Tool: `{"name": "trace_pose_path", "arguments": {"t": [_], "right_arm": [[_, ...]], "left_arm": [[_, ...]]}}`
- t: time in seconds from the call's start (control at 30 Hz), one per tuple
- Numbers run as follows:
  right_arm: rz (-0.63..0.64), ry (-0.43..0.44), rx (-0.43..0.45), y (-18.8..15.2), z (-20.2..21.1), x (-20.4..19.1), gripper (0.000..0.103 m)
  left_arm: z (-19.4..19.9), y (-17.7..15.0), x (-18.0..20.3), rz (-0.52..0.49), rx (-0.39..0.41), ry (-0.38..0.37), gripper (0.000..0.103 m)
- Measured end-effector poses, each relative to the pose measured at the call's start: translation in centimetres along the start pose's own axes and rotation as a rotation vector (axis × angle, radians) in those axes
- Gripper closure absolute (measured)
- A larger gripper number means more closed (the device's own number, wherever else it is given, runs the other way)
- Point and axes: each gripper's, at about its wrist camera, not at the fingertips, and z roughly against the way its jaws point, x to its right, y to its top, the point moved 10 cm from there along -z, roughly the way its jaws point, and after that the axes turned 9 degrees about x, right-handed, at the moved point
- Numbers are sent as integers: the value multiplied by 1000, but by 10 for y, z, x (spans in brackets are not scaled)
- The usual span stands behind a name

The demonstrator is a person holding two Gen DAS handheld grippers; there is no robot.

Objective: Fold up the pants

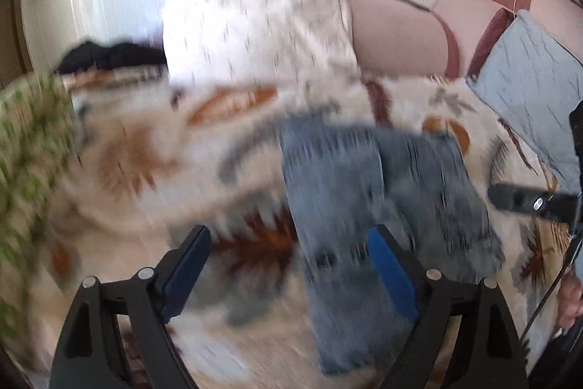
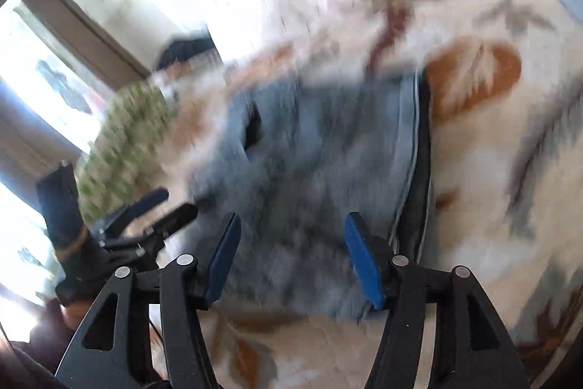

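Note:
Blue denim pants (image 1: 368,192) lie on a cream blanket with a leaf pattern (image 1: 145,163). In the left wrist view my left gripper (image 1: 289,236) hangs above the blanket at the pants' left side, its jaws wide apart and nothing between the blue pads (image 1: 391,276). The right wrist view shows the same pants (image 2: 309,170) folded, with a dark inner edge at the right. My right gripper (image 2: 291,225) hovers over their near end, open, its pads off the cloth. Both pictures are blurred by motion.
A white patterned pillow (image 1: 262,24) and a grey-blue cushion (image 1: 528,86) rest against a pink sofa back (image 1: 397,31). A green patterned cloth (image 1: 25,170) lies at the left. The other gripper (image 2: 145,221) and a hand show at the left of the right wrist view.

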Motion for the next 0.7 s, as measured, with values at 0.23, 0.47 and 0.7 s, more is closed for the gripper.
{"name": "trace_pose_path", "arguments": {"t": [0.23, 0.47, 0.7], "right_arm": [[24, -59, 164, 53, -16, 11, 32], [76, -101, 111, 43, -52, 18, 32], [33, -145, -1, 19, -76, 42, 28]], "left_arm": [[-54, 33, -16, 2, -44, 53, 13], [-101, 29, -11, 30, -94, 60, 12], [-127, 2, -19, 115, -160, 17, 0]]}}
